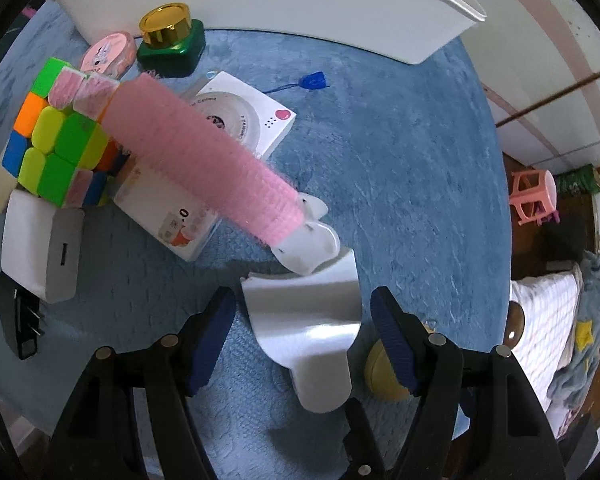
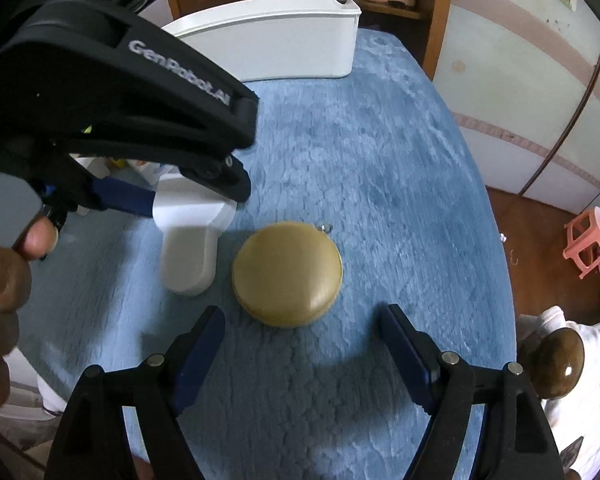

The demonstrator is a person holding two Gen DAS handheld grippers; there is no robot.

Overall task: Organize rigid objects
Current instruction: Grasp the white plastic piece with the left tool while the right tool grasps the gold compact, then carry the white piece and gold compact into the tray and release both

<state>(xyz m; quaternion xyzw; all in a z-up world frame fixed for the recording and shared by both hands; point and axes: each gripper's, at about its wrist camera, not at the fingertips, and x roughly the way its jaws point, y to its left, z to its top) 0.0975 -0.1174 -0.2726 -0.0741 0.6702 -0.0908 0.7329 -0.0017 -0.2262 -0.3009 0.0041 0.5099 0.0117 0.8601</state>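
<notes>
My left gripper point(image 1: 302, 316) is open, its fingers on either side of a white plastic scoop-shaped piece point(image 1: 312, 332) on the blue cloth, not closed on it. The same piece point(image 2: 190, 232) shows in the right wrist view under the left gripper point(image 2: 180, 196). A round tan disc case point(image 2: 287, 274) lies just ahead of my open, empty right gripper point(image 2: 302, 340); its edge point(image 1: 380, 372) shows by the left gripper's right finger. A pink roller brush point(image 1: 204, 160) leans over a colour cube point(image 1: 56, 140).
A white bin point(image 1: 260, 4) stands at the back of the table point(image 2: 260, 40). A green-and-gold bottle point(image 1: 170, 40), pink tape tin point(image 1: 108, 52), white boxes point(image 1: 244, 116), a white charger point(image 1: 44, 248) and a blue tag point(image 1: 314, 80) lie left and centre. The table's right edge point(image 2: 500, 280) drops off.
</notes>
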